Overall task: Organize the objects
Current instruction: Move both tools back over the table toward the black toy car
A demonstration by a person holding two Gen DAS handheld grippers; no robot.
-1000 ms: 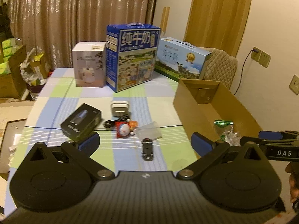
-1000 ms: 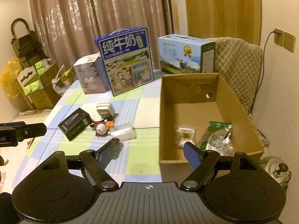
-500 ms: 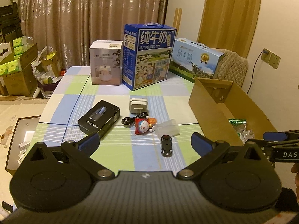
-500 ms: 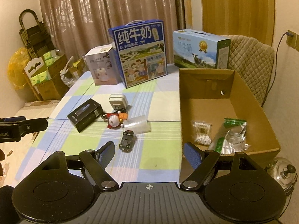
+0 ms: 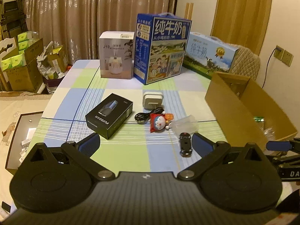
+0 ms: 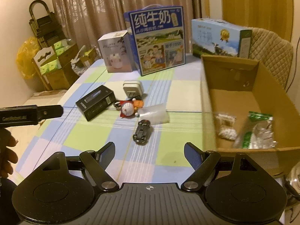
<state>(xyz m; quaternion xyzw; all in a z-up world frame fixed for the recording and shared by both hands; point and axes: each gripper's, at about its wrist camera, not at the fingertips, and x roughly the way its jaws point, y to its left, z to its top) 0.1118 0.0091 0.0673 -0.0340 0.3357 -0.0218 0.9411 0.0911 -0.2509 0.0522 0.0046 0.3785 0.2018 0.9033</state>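
Note:
On the checked tablecloth lie a black shaver box (image 5: 109,115) (image 6: 95,102), a white charger (image 5: 152,100) (image 6: 132,88) with a black cable (image 5: 145,114), a small round-headed toy figure (image 5: 159,122) (image 6: 128,108), a clear plastic bag (image 5: 184,124) (image 6: 154,114) and a black toy car (image 5: 185,145) (image 6: 142,132). My left gripper (image 5: 145,143) hovers open over the near table, the car just inside its right finger. My right gripper (image 6: 149,151) is open too, nothing between its fingers, the car a little beyond them. An open cardboard box (image 5: 241,110) (image 6: 234,95) at the right holds two packets (image 6: 226,126) (image 6: 257,134).
At the table's far end stand a humidifier box (image 5: 116,55), a tall blue milk carton (image 5: 162,48) and a lower light-blue milk carton (image 5: 210,55). A padded chair (image 6: 270,46) is behind the cardboard box. Cartons and bags crowd the floor at the left (image 5: 20,63).
Both grippers have sunk and drawn back from the table's far end, so the toy car and small items now show further up in each view. Both stayed open.

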